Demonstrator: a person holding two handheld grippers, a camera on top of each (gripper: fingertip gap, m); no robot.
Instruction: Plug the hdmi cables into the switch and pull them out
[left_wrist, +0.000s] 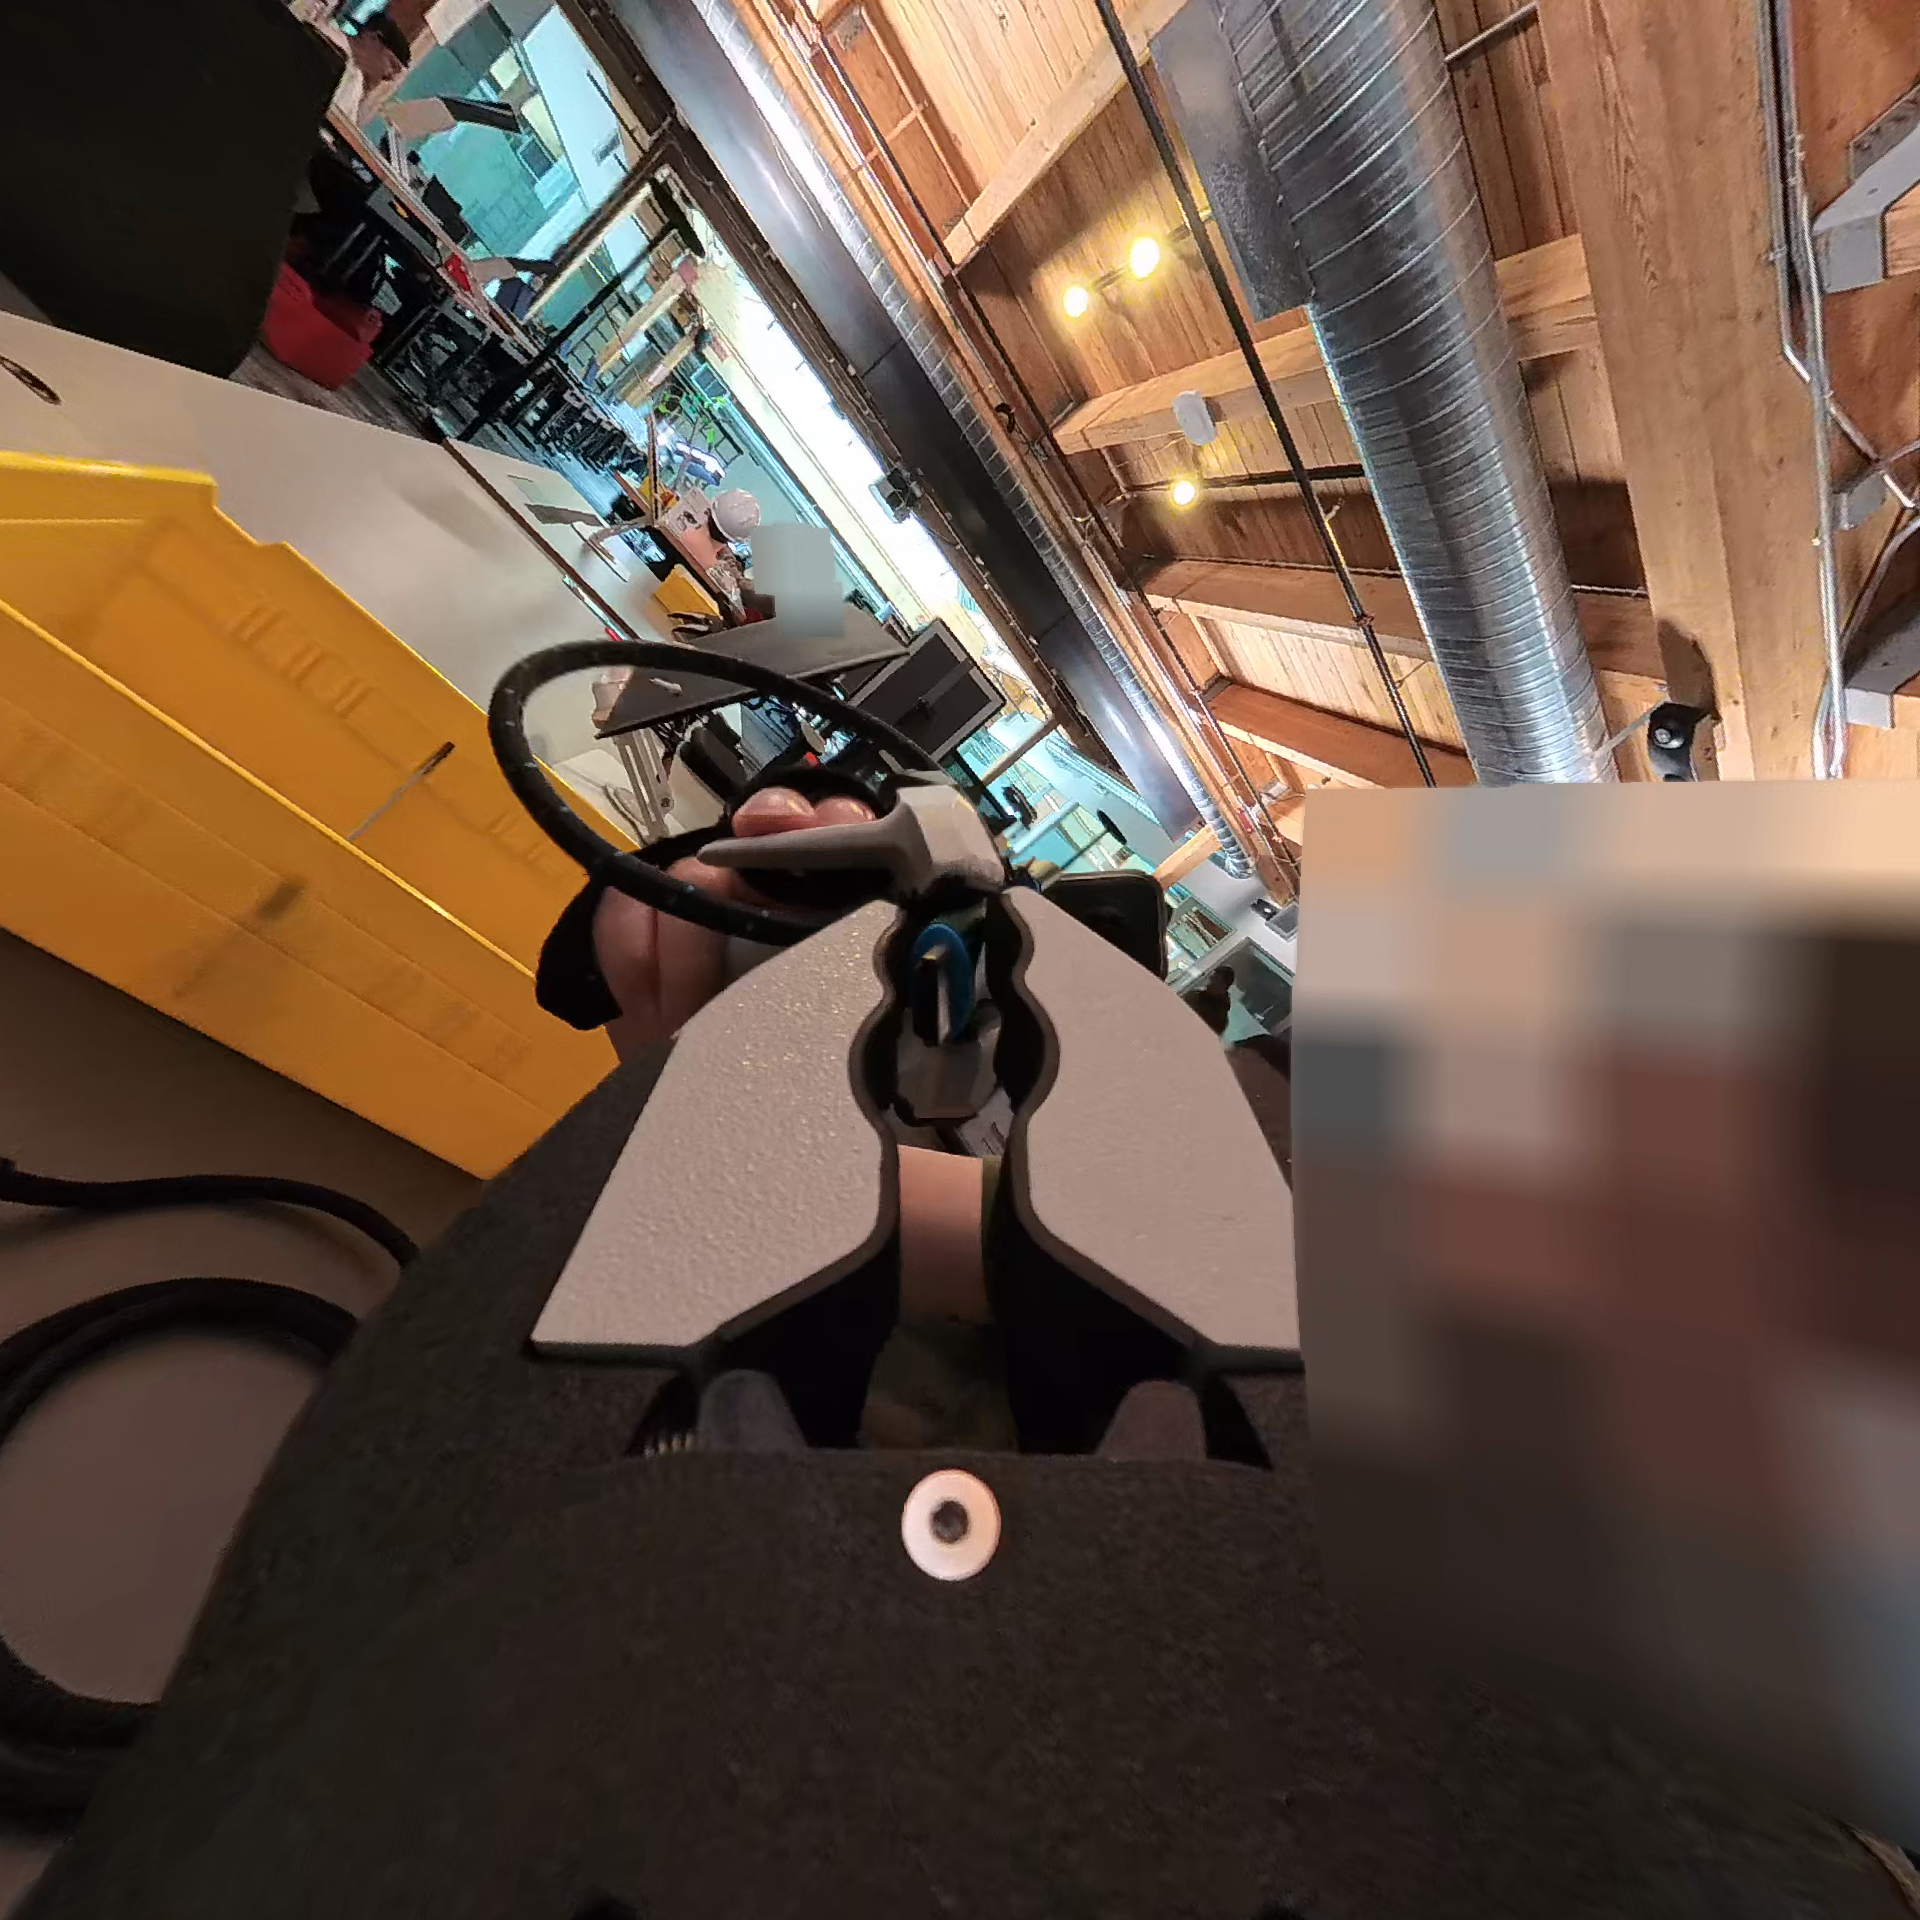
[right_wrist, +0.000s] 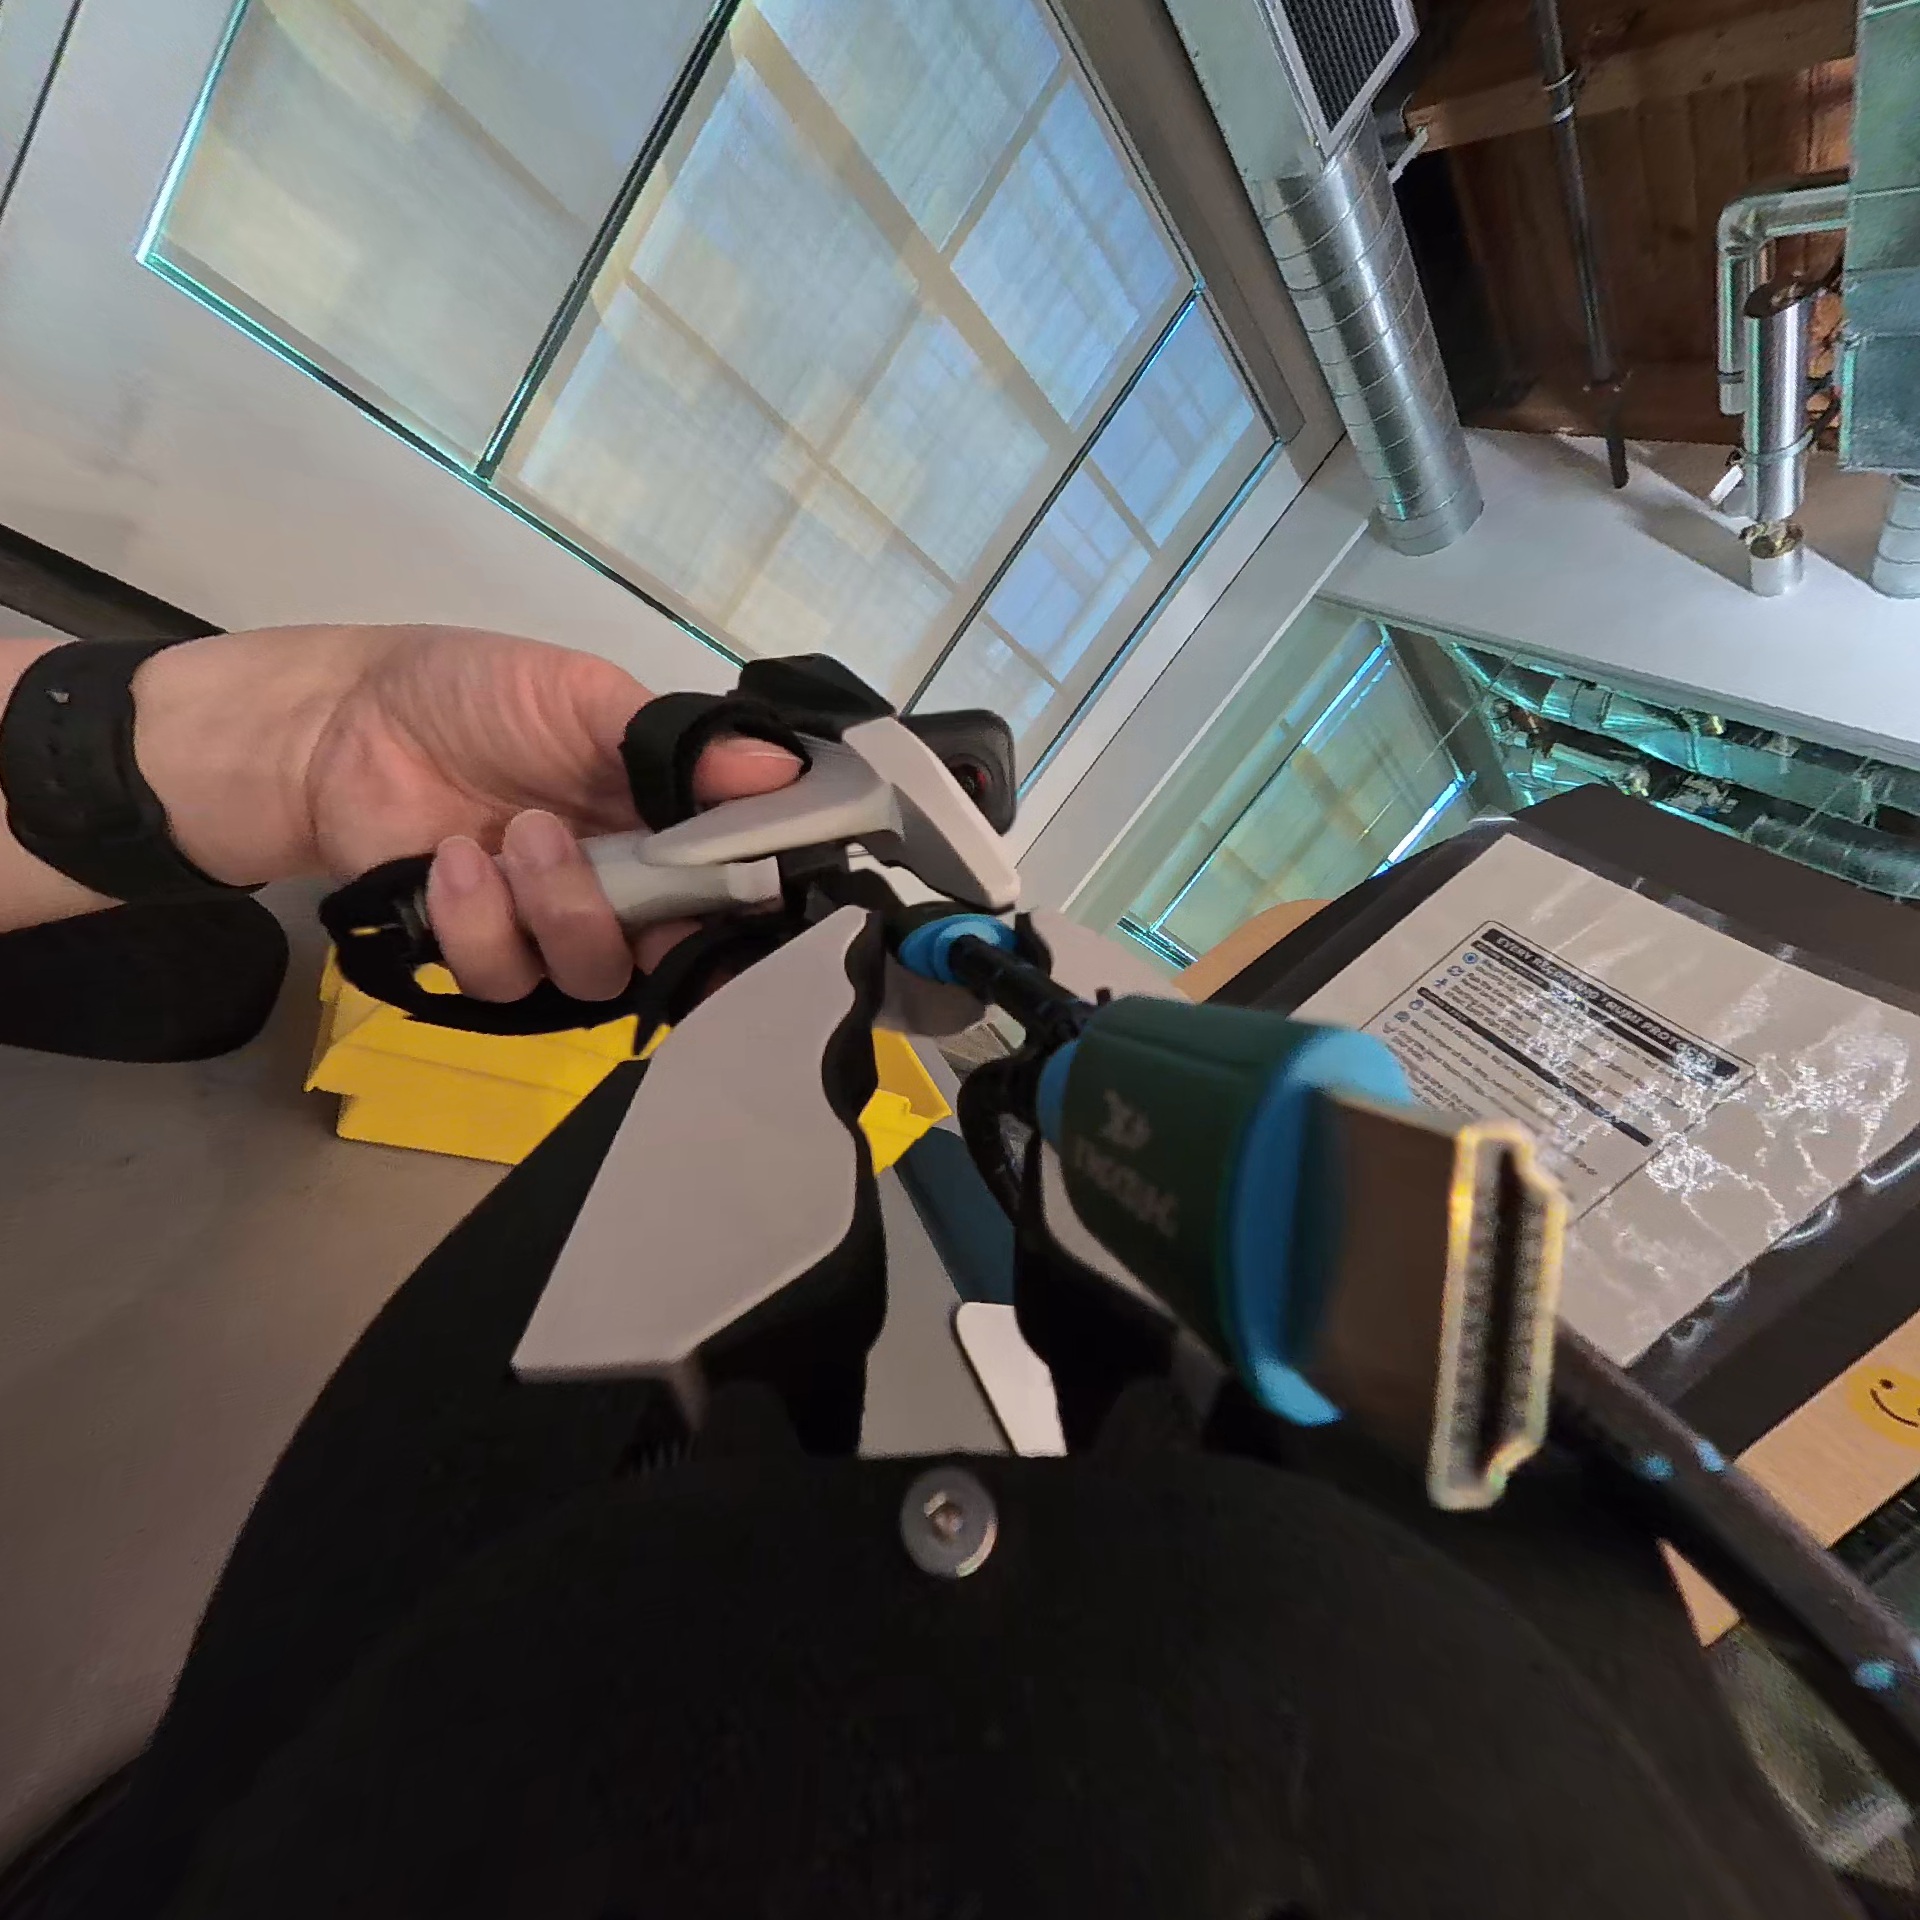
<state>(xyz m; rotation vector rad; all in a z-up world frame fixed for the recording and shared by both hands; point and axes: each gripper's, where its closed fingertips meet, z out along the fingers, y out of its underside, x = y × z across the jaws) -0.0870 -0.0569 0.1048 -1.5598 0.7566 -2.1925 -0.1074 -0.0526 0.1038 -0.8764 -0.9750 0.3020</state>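
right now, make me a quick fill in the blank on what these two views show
1. The bin on the table is ___.
2. The left tool is shut on a plug whose collar is ___.
3. The left hand wears a wristband that is ___.

Missing words: yellow; blue; black

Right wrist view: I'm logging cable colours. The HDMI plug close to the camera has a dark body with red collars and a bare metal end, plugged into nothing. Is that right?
Not quite. The collars on the HDMI plug are blue, not red, as the right wrist view shows. Its body is dark and its metal end is bare, plugged into nothing.
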